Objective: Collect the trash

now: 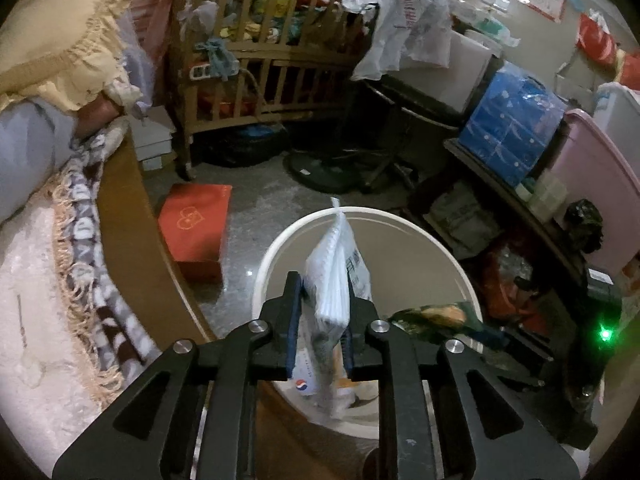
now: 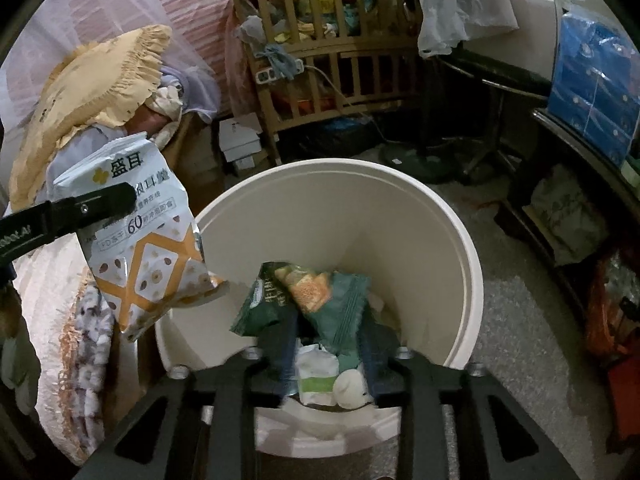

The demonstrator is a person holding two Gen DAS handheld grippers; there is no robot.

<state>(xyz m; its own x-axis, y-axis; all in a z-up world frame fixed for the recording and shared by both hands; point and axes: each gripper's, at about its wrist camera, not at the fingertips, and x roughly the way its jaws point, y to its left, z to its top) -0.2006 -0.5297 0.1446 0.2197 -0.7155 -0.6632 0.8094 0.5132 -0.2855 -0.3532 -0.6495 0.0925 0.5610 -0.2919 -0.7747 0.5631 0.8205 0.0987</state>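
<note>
A white round trash bin stands on the floor by the bed. My left gripper is shut on a white snack bag and holds it upright over the bin's near rim; the right wrist view shows that bag at the bin's left edge with the left gripper's finger across it. My right gripper is shut on a green snack bag over the bin's mouth; the bag also shows in the left wrist view. Wrappers lie inside the bin.
A bed with a fringed blanket and a yellow pillow lies at the left. A red box lies on the floor beside it. A wooden crib stands behind. Cluttered shelves with a blue pack and a pink tub stand at the right.
</note>
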